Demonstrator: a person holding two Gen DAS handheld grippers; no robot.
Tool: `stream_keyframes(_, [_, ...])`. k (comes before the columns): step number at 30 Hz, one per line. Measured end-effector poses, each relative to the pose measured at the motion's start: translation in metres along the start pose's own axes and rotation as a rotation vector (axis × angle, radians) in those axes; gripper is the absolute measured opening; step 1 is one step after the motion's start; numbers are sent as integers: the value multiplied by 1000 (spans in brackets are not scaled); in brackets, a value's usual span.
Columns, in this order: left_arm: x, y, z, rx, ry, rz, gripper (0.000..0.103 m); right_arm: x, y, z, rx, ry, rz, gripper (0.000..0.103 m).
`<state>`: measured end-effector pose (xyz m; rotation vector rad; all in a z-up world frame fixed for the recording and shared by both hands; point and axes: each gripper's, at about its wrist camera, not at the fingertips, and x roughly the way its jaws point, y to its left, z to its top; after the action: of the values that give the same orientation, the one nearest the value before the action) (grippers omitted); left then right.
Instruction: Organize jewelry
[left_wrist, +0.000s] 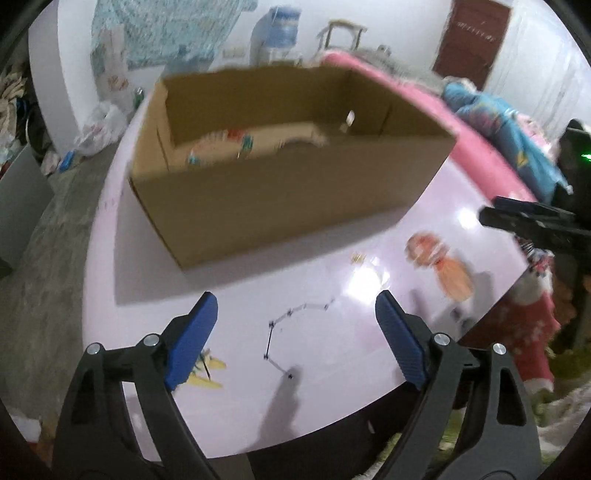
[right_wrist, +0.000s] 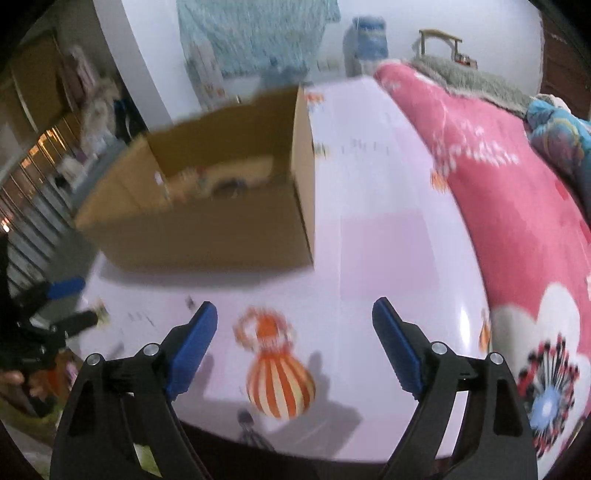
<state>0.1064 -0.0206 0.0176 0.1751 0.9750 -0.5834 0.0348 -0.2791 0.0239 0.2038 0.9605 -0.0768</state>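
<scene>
A thin dark chain necklace (left_wrist: 291, 325) lies in a loose curve on the pale lilac table (left_wrist: 332, 387). My left gripper (left_wrist: 295, 299) hangs over it, open, with nothing between the blue pads. A small gold piece (left_wrist: 358, 258) lies further right. An open cardboard box (left_wrist: 288, 206) stands behind, with blurred colourful pieces inside. In the right wrist view my right gripper (right_wrist: 294, 304) is open and empty above an orange striped balloon picture (right_wrist: 280, 380) on the table (right_wrist: 388, 258), near the box (right_wrist: 207, 236). Each gripper shows at the edge of the other view: right gripper (left_wrist: 489, 211), left gripper (right_wrist: 77, 302).
A pink flowered blanket (right_wrist: 498, 184) lies along the table's right side, with blue bedding (left_wrist: 509, 133) behind it. A yellow shape (left_wrist: 208, 371) sits by my left finger; I cannot tell whether it is printed. Concrete floor (left_wrist: 55, 258) and plastic bags lie to the left.
</scene>
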Motion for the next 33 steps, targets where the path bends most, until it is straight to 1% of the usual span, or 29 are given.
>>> stream_keyframes(3, [21, 0, -6, -4, 51, 39, 84, 17, 11, -16, -34, 69, -45, 84])
stream_keyframes(5, [37, 2, -9, -14, 91, 86, 84, 23, 15, -24, -53, 94, -69, 86])
stream_keyframes(8, [49, 4, -11, -45, 120, 100, 84, 33, 19, -32, -68, 132, -80, 87])
stream_keyframes(9, [52, 9, -11, -58, 121, 99, 84, 36, 20, -34, -69, 145, -79, 87])
stream_keyframes(12, [55, 9, -11, -61, 106, 141, 85, 40, 22, -39, -69, 167, -91, 87])
stream_keyframes(15, [57, 8, -11, -73, 96, 159, 87, 46, 20, -42, -68, 183, -105, 88])
stream_keyframes(17, [59, 6, -12, -69, 92, 174, 90, 49, 22, -44, -81, 179, -128, 91])
stream_keyframes(22, [62, 5, -13, -84, 85, 180, 94, 50, 23, -44, -77, 175, -139, 96])
stream_keyframes(27, [61, 12, -19, -99, 81, 189, 95, 55, 17, -38, -78, 174, -138, 96])
stream_keyframes(33, [59, 10, -21, -110, 86, 196, 95, 55, 18, -40, -74, 172, -136, 96])
